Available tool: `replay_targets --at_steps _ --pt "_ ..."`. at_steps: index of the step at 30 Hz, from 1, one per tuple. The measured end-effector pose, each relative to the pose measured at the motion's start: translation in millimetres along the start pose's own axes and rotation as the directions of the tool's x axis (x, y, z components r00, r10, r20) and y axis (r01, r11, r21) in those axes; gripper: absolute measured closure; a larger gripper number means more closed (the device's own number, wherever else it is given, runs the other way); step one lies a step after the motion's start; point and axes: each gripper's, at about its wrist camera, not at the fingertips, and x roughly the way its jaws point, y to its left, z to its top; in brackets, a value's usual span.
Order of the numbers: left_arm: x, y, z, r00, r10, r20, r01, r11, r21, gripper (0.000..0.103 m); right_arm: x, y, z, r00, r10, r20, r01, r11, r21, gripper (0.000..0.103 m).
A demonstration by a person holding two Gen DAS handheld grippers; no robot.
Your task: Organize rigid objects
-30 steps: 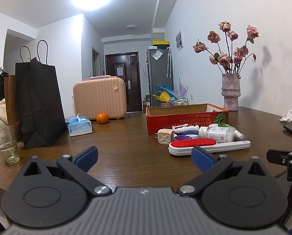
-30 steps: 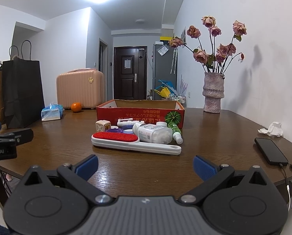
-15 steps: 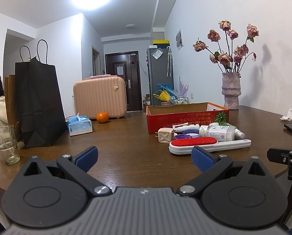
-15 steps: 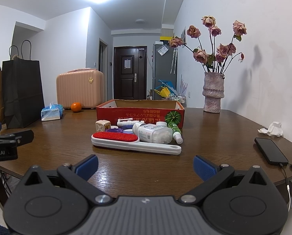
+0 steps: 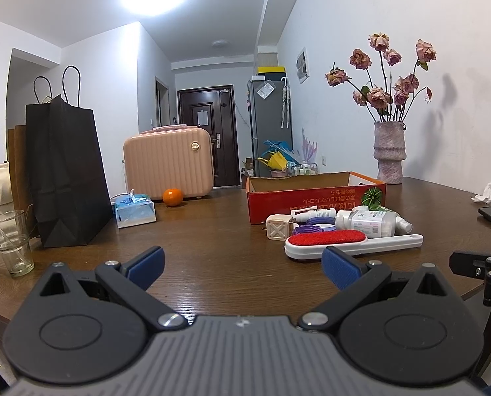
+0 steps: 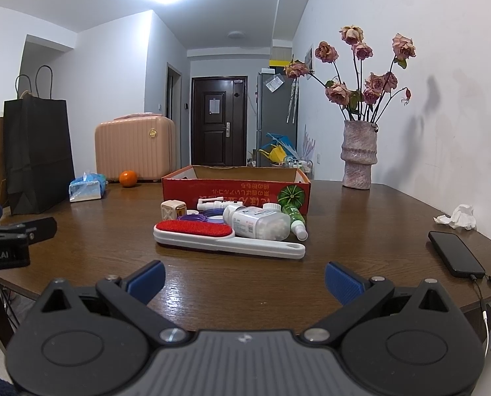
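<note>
A white lint brush with a red pad [image 6: 225,239] [image 5: 351,244] lies on the brown table in front of an open red cardboard box [image 6: 235,189] [image 5: 314,196]. Behind the brush lie a clear pill bottle [image 6: 258,222] [image 5: 369,222], a green bottle [image 6: 294,219], a beige cube [image 6: 173,209] [image 5: 277,229], purple rings [image 6: 192,217] and a small white tube [image 6: 215,204]. My left gripper [image 5: 242,265] is open and empty, left of the pile. My right gripper [image 6: 243,280] is open and empty, just short of the brush.
A black paper bag [image 5: 65,171], a glass [image 5: 11,242], a tissue pack [image 5: 135,209], an orange [image 5: 172,197] and a pink case [image 5: 168,161] stand at the left. A vase of roses [image 6: 359,155], crumpled tissue [image 6: 458,217] and a phone with cable [image 6: 456,254] are at the right.
Nothing on the table has moved. Both grippers stay open and nearly still. The person at the far left has shifted slightly.
</note>
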Motion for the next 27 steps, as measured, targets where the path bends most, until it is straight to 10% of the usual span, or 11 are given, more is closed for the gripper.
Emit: replay_targets --at_steps 16,27 --pt "4.3 -0.7 -1.2 1.000 -0.001 -0.012 0.001 1.000 0.006 0.000 1.0 0.2 -2.5 1.000 -0.003 -0.002 0.003 1.000 -0.002 0.000" --pt "80.6 -9.1 5.8 0.993 0.034 -0.109 -0.030 0.999 0.042 0.000 56.9 -29.3 -8.2 0.995 -0.092 -0.045 0.093 0.996 0.019 0.000"
